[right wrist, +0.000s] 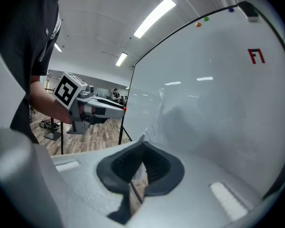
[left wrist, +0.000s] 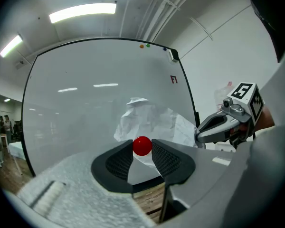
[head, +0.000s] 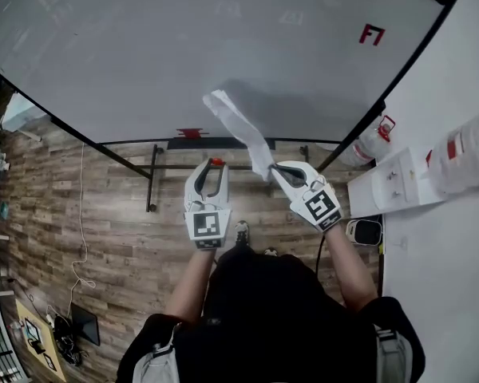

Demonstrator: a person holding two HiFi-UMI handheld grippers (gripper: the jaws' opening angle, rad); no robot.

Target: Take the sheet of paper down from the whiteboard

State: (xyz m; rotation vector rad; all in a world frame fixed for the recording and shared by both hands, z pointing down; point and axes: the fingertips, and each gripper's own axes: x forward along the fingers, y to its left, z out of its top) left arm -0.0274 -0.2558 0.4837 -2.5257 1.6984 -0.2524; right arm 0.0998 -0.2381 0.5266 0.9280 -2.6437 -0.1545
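A white sheet of paper hangs crumpled in front of the big whiteboard. My right gripper is shut on its lower edge. The sheet's upper end lies close to the board; I cannot tell whether it touches. My left gripper is just left of the paper, shut on a small red round magnet. In the left gripper view the magnet sits between the pads of the left gripper, with the paper and right gripper beyond. In the right gripper view the right gripper pinches the paper.
A red F mark is on the board's right side. The board's ledge carries a red item. The black stand frame rests on the wooden floor. A white table with bagged items is at the right.
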